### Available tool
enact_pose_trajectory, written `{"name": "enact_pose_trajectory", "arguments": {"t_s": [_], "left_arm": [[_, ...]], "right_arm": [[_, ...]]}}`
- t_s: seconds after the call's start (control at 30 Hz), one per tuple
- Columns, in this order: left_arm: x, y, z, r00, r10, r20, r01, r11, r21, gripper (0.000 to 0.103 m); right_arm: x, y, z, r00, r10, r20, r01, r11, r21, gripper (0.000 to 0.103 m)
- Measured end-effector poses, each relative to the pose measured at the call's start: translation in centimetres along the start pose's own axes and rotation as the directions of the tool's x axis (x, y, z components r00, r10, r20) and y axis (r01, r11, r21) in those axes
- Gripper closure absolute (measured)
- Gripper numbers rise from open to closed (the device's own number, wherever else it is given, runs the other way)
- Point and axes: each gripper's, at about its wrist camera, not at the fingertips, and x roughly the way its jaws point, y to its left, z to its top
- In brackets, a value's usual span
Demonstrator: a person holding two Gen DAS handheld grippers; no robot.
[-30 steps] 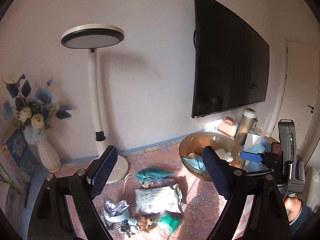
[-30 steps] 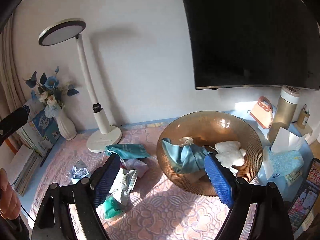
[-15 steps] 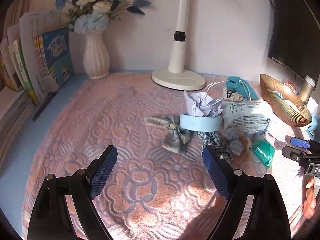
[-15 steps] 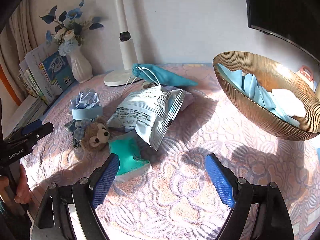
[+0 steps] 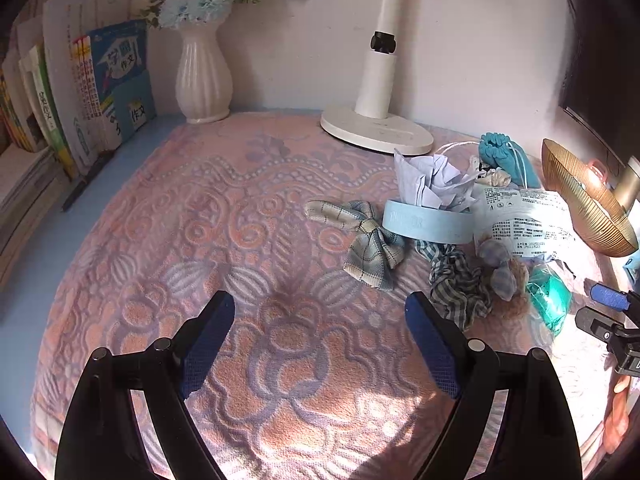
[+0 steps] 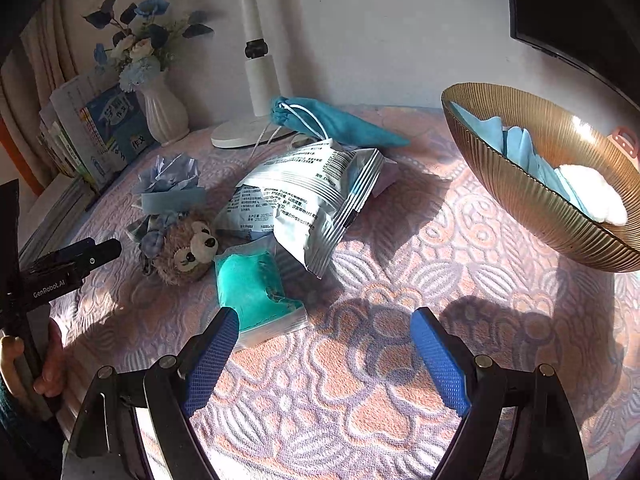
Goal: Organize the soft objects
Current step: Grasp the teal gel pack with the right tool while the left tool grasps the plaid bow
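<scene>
- Left gripper [image 5: 320, 336] — jaws spread, nothing between them, above bare patterned cloth [image 5: 240, 240].
- Right gripper [image 6: 324, 344] — jaws spread, empty; left finger just beside the teal packet [image 6: 252, 288].
- Plush bear [image 6: 184, 248], plaid bow [image 5: 368, 248], white printed bag [image 6: 304, 204], teal drawstring pouch [image 6: 340, 124] — clustered mid-cloth, near the lamp base [image 5: 376, 132].
- Gold ribbed bowl [image 6: 520, 196] — at the cloth's right edge, holding blue cloth and a white soft item.

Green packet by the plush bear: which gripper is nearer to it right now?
Right. The right gripper has one finger beside the green packet, jaws open. The left gripper hovers beyond the bear, farther away.
</scene>
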Motion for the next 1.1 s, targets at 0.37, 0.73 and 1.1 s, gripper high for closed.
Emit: {"name": "enact_pose_trajectory", "arguments": {"t_s": [0.37,0.73,1.1], "left_arm": [[0.1,0.8,0.8,0.98,0.044,-0.193,-0.058,0.996,-0.066,0.017],[4.7,-1.2,4.6,0.984,0.018,-0.176,-0.011,0.999,0.043,0.029],[6.4,-2.0,4.7,0.992,-0.085,-0.098,0.09,0.995,0.047,0.076]], "right_arm": [[1.3,3.0,0.7,0.993,0.023,-0.118,-0.03,0.998,-0.059,0.016],[4.1,5.3,1.1,0.993,-0.042,-0.11,0.029,0.993,-0.113,0.023],[4.0,6.5,1.3,0.993,-0.102,-0.062,0.091,0.984,-0.152,0.051]]}}
